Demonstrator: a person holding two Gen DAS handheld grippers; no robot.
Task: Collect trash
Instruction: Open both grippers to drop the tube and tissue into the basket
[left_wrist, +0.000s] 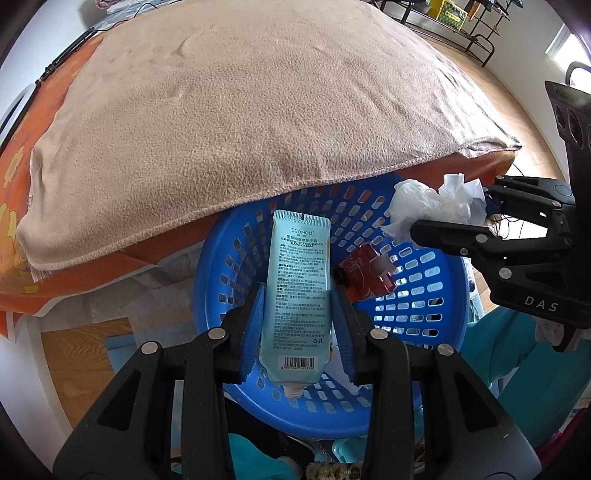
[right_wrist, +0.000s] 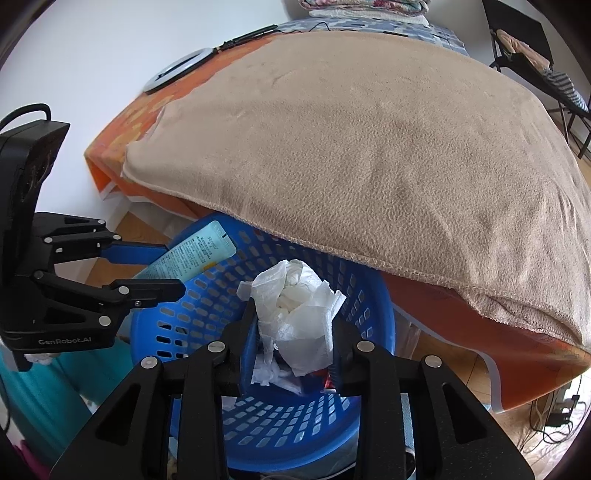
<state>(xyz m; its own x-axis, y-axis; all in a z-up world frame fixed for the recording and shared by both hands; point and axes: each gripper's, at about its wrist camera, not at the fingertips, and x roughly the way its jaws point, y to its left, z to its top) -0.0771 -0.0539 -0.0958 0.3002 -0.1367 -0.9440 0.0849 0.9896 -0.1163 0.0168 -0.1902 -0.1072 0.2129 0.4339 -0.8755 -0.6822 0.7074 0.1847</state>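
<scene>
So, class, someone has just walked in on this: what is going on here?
A person is tidying up rubbish with a gripper in each hand. The left gripper is clamped on a pale blue hand cream tube, and the right gripper holds a crumpled white tissue. Both hang over a blue plastic basket beside a bed with a tan blanket. A red carton already lies in the basket. Neither item has been dropped yet.
</scene>
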